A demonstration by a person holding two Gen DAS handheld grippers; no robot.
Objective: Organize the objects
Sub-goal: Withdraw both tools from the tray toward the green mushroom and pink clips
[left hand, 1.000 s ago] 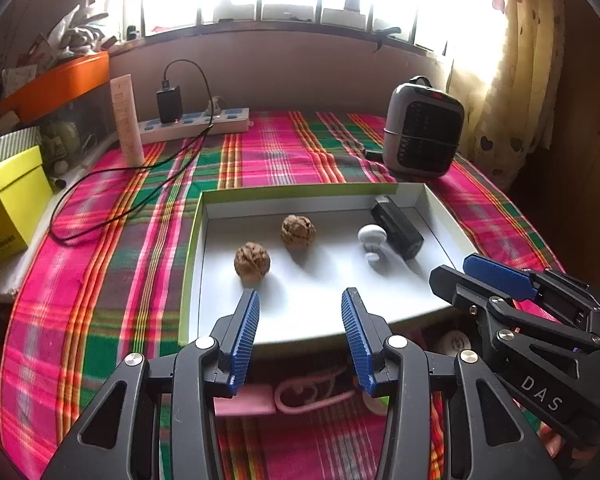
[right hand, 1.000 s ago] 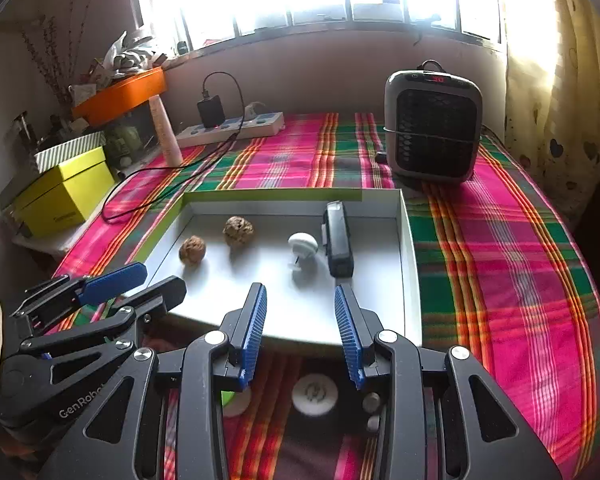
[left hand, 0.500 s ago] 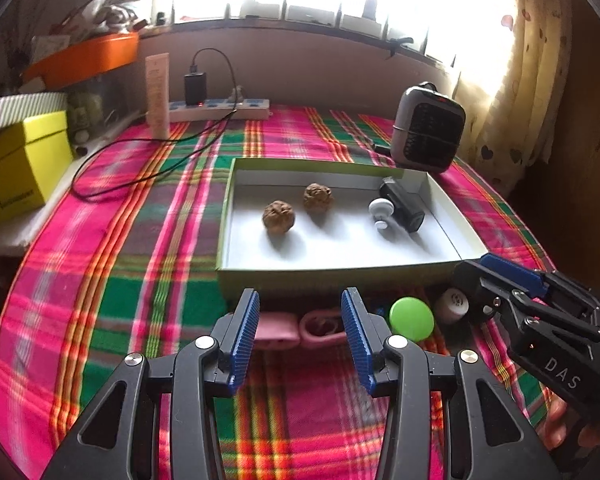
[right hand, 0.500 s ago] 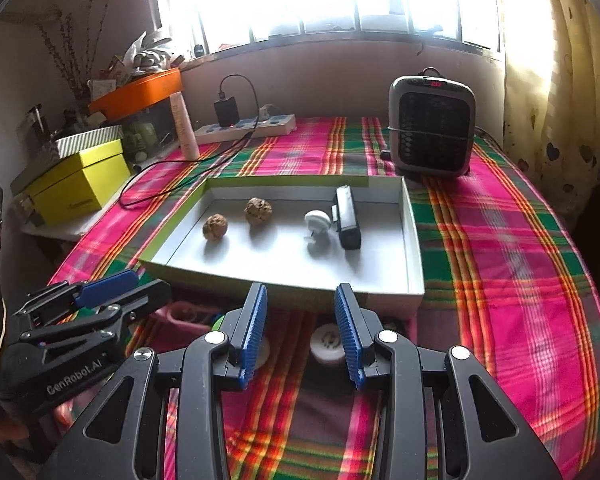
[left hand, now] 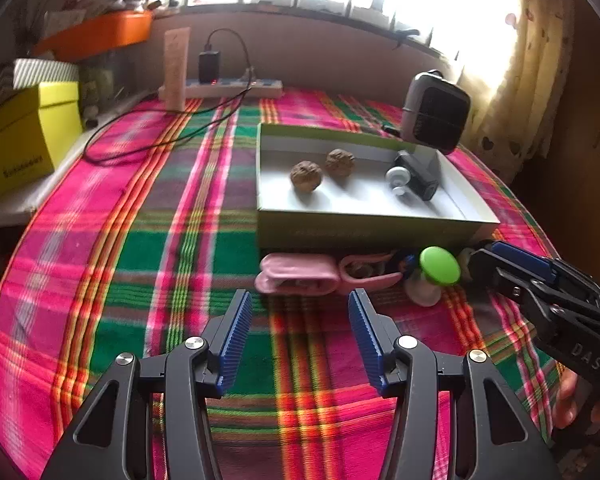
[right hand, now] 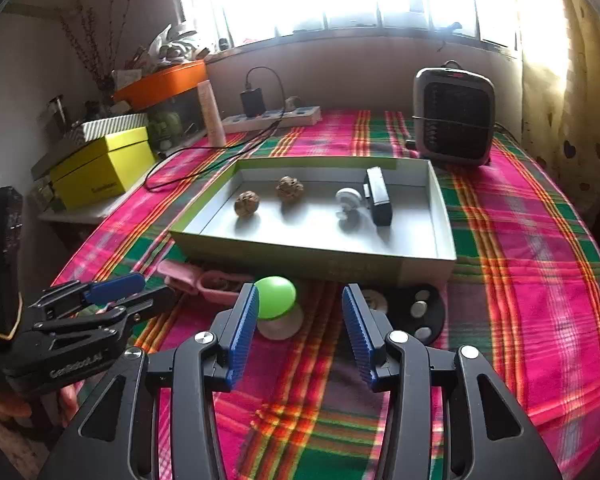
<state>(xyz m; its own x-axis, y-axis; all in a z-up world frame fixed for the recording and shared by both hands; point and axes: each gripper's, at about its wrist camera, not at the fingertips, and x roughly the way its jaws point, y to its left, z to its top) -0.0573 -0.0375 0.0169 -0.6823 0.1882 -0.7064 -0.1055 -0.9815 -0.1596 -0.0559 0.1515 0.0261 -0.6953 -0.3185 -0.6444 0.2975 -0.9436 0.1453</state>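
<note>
A green-sided white box lid (left hand: 364,230) (right hand: 312,258) lies on the plaid cloth. It holds two walnuts (left hand: 306,176) (right hand: 247,204), a white knob (left hand: 398,178) (right hand: 349,200) and a black device (left hand: 420,178) (right hand: 378,196). In front of it lie a pink clip (left hand: 300,280) (right hand: 204,280), a green-topped white mushroom object (left hand: 439,266) (right hand: 276,298) and a black disc (right hand: 420,310). My left gripper (left hand: 300,336) is open and empty, just short of the pink clip. My right gripper (right hand: 298,332) is open and empty, just short of the mushroom object.
A grey heater (left hand: 436,114) (right hand: 454,116) stands behind the lid. A power strip (left hand: 236,88) with a black cable, a tall tube (left hand: 176,68), a yellow box (left hand: 24,136) (right hand: 100,168) and an orange tray (right hand: 160,84) line the back left.
Both grippers have pulled back from over the lid toward the near edge of the table. The items in front of the lid have come into full view. Both stay open.
</note>
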